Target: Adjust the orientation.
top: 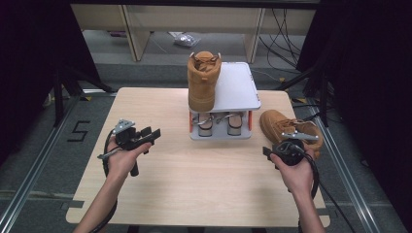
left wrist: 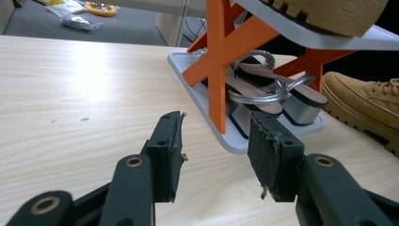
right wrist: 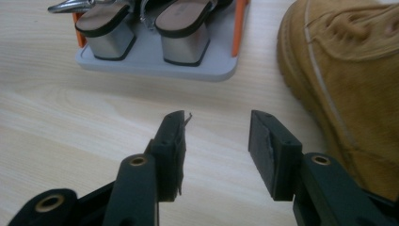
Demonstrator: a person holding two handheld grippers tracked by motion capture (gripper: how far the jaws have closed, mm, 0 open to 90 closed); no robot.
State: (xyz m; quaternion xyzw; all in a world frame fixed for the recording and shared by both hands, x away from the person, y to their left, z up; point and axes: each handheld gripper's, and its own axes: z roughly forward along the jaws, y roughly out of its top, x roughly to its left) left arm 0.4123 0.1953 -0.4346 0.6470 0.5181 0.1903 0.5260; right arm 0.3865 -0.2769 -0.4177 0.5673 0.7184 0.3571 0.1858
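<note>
Your right gripper [top: 268,151] half hides one of two boots [top: 286,130]; two sandals [top: 219,123] sit shadowed under the rack [top: 238,87]; both grippers, left gripper [top: 150,134] included, gape empty.

My left gripper [top: 145,135] sits in my left hand [top: 124,158] over the table's left half, jaws apart and empty, pointing right, while my right gripper [top: 286,148], held in my right hand [top: 297,172] near the right edge, also stands parted on nothing.
</note>
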